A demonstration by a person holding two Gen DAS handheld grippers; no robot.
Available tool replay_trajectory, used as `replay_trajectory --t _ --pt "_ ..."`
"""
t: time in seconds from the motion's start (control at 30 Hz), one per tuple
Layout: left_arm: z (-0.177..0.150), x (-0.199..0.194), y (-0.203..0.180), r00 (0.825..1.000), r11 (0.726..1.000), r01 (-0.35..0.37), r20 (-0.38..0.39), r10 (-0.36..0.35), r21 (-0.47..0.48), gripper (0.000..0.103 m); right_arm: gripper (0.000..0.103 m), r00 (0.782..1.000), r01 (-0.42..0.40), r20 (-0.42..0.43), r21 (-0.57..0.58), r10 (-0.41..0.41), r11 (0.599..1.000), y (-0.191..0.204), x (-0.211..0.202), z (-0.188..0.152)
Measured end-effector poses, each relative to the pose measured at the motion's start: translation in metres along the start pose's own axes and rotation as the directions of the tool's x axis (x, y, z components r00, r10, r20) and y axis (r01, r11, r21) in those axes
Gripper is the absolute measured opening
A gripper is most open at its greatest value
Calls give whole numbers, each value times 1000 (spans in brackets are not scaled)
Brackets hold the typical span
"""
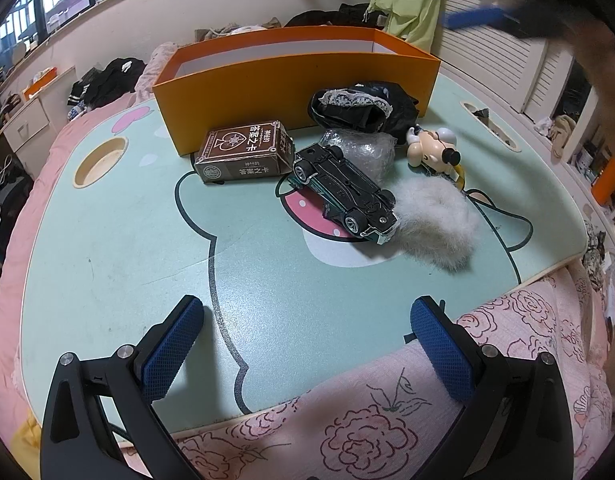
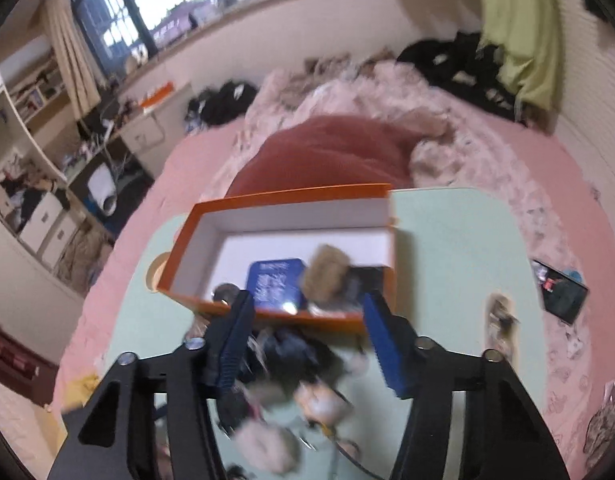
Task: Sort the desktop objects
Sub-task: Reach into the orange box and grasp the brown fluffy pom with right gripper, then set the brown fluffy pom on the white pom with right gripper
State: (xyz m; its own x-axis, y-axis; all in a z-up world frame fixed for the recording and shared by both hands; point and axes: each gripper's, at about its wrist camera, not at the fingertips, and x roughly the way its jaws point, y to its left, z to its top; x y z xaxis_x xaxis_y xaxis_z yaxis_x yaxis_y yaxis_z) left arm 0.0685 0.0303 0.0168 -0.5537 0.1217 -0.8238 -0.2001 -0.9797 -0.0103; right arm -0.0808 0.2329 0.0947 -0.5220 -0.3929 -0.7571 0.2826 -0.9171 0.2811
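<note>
- Currently my right gripper hangs above the near wall of the orange box, pointing down over its rim; its blue pads stand partly apart and nothing is clamped between them.
- Inside the orange box, as seen from the right wrist, lie a blue tin and a brown fuzzy item. That view is motion-blurred, so I take the identity of both as probable only.
- My left gripper is wide open and empty, held low at the table edge farthest from the orange box.
- Unsorted things all lie on the table just in front of the orange box's near wall: the card box touching or nearly touching that wall, the toy car upside down beside it, the white fur piece against the car's nose, the cartoon figure, the black lace cloth and a wrapped bundle.
- Governing relation: the toy car's long axis runs diagonally, one end toward the orange box and the other toward my left gripper's side.
- Judgement: the right gripper is the nearer tool to the pile; it sits directly over it, while the left is well apart.
- A pick on the car calls for pads set across its narrow width, at right angles to that diagonal.
</note>
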Motion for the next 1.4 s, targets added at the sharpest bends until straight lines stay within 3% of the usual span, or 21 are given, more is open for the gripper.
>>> replay_trajectory --t 0.07,0.23,0.33,0.37,0.4,0.53,0.57,0.73,0.93,1.1,1.27,1.4 --pt "0 0 0 1000 1000 0 1 0 -1 103 50 997 27 -67 19 -25 999 8 28 13" --pt "0 0 0 1000 1000 1 2 -1 -1 103 50 966 222 -138 2 -220 975 15 82 21" --pt "0 0 -1 1000 1000 -2 1 2 -1 103 43 950 254 -182 -11 -252 967 13 103 20" --pt "0 1 -1 1000 1000 -3 2 3 0 103 36 947 259 -189 -36 -261 965 16 107 19" --pt "0 1 -1 1000 1000 -2 2 2 -2 103 26 945 250 -205 -42 -253 967 17 110 17" --pt "2 4 -2 1000 1000 -2 2 2 -4 103 19 959 194 -207 -30 -196 981 14 107 15" --pt "2 4 -2 1000 1000 -2 1 2 -4 103 8 968 164 -189 -17 -164 986 12 102 15" --pt "3 5 -2 1000 1000 -2 2 2 -4 103 8 997 70 -17 -14 -71 997 18 50 16" --pt "4 5 -2 1000 1000 -2 2 2 -5 103 8 993 -52 106 -53 58 997 24 -20 -10" --pt "3 5 -2 1000 1000 -2 2 2 -5 103 8 987 -136 82 -65 141 989 17 -40 -40" --pt "4 6 -2 1000 1000 -1 3 1 -5 103 9 988 -153 18 -28 153 988 0 -26 -61" --pt "3 5 -1 1000 1000 -1 3 1 -4 103 20 984 -173 -35 -25 172 985 -2 -2 -73"
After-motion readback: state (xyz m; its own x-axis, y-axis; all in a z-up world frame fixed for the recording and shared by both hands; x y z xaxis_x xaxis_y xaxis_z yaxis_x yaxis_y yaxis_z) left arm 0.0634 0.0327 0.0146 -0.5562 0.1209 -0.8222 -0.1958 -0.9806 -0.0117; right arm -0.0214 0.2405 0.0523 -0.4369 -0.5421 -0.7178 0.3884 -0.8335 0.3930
